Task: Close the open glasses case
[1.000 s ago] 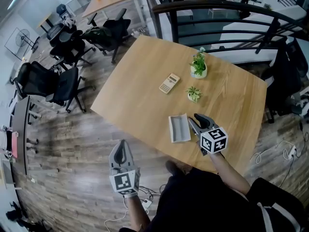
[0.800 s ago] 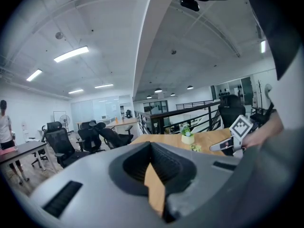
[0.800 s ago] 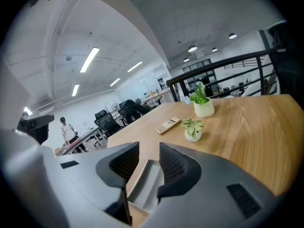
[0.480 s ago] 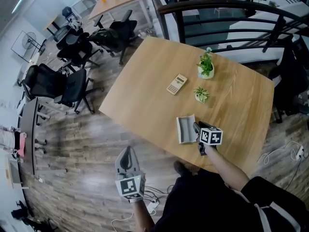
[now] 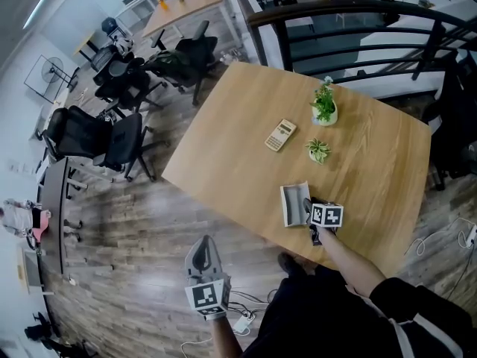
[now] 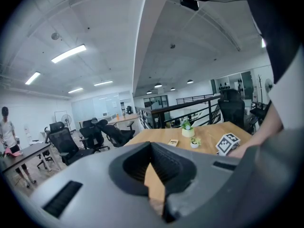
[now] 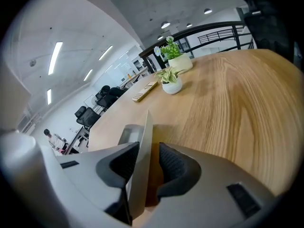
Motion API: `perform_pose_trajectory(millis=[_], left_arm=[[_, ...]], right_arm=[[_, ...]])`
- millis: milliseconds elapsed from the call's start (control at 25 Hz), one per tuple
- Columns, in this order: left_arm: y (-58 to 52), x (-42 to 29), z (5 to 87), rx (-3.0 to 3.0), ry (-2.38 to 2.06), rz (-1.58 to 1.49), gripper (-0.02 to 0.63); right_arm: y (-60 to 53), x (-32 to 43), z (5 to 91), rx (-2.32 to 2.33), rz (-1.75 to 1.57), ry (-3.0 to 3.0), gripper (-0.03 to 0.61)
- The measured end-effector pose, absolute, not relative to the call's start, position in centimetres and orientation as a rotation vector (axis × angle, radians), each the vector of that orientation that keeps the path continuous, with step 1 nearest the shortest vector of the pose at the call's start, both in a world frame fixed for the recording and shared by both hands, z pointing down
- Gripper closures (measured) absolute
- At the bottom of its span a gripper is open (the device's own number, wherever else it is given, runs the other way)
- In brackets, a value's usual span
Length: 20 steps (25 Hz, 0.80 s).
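Observation:
The grey glasses case (image 5: 294, 204) lies open near the front edge of the wooden table (image 5: 238, 155), its lid (image 7: 144, 139) standing up on edge. My right gripper (image 5: 307, 204) is down at the case, jaws apart around that lid. In the right gripper view (image 7: 146, 167) the lid leans against the left pad (image 7: 121, 163), with a gap to the right pad. The case's tray (image 7: 128, 133) shows just beyond. My left gripper (image 5: 203, 246) hangs off the table over the floor, fingers together and holding nothing; in its own view (image 6: 159, 175) the table is far ahead.
A beige calculator (image 5: 281, 135) and two small potted plants (image 5: 325, 107) (image 5: 319, 152) stand farther back on the table. Black office chairs (image 5: 112, 136) crowd the floor to the left. A dark railing (image 5: 358, 10) runs behind the table.
My right gripper has dropped from above the case and rolled, so its jaws now straddle the upright lid. The left gripper has hardly moved.

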State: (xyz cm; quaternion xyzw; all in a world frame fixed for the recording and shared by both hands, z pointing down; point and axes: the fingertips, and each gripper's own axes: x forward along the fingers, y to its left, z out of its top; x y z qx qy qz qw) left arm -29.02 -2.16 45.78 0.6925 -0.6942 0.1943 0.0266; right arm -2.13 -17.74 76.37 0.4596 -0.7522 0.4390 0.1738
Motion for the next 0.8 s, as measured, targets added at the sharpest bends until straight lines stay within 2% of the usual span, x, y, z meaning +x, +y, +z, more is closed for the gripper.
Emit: perform_pose_trajectory(millis=[240, 400, 640, 800], left_arm=[[-2.4, -28.6, 45.9, 2.143, -2.137, 0.604, 0.620], [-2.5, -28.3, 45.9, 2.153, -2.136, 0.607, 0.618], [-2.5, -28.7, 45.8, 2.144, -2.147, 0.598, 0.618], [-2.3, -28.8, 45.9, 2.146, -2.148, 0.592, 0.618]], right_arm=[[-17.7, -2.0, 76.5, 1.287, 1.246, -2.131, 0.446], [-17.7, -2.0, 76.7, 1.261, 1.168, -2.128, 0.544], [-18.4, -2.0, 76.7, 1.128, 0.989, -2.098, 0.545], [-19.2, -2.1, 76.5, 0.959, 0.647, -2.057, 0.546]])
